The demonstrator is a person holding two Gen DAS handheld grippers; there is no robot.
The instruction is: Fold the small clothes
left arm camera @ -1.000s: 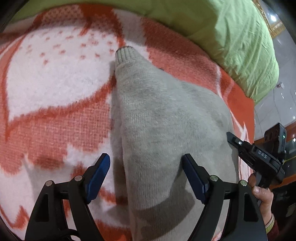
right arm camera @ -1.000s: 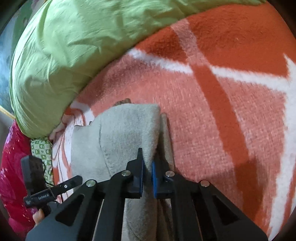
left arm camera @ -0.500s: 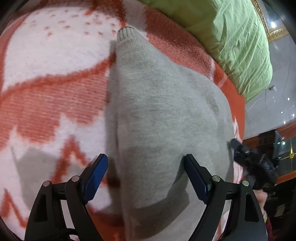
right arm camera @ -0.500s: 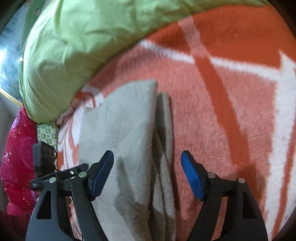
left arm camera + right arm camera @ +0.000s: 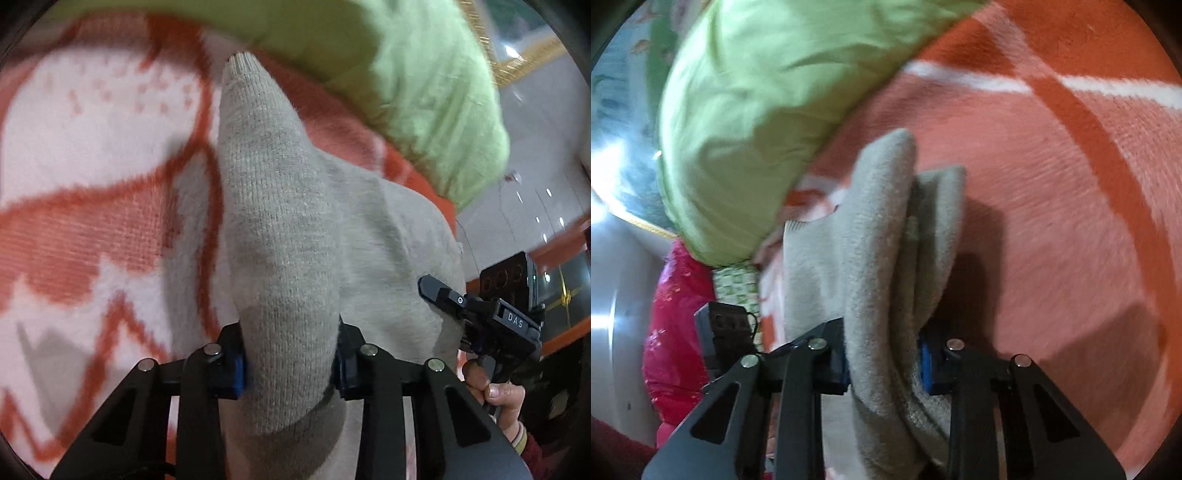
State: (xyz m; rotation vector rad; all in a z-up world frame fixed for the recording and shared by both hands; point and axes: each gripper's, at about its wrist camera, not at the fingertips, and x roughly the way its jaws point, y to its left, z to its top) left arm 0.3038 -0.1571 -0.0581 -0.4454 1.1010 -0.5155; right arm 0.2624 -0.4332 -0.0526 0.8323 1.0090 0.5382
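Left tongs (image 5: 290, 363) closing, pads pinching a bunched ridge of the grey sweater (image 5: 280, 229). Right tongs (image 5: 884, 363) closing too, pinching a thick wad of several layers at the other side. Sweater partly raised off the blanket (image 5: 74, 236), cuff (image 5: 240, 68) pointing toward the green pillow (image 5: 424, 92) behind.

Risks, as judged: grabbing uneven layer counts, so inner folds slipping free on lifting; bunched fabric setting a crooked crease; loose sleeve dragging on the fuzzy blanket and unfolding; carrying too far back, snagging against the pillow.
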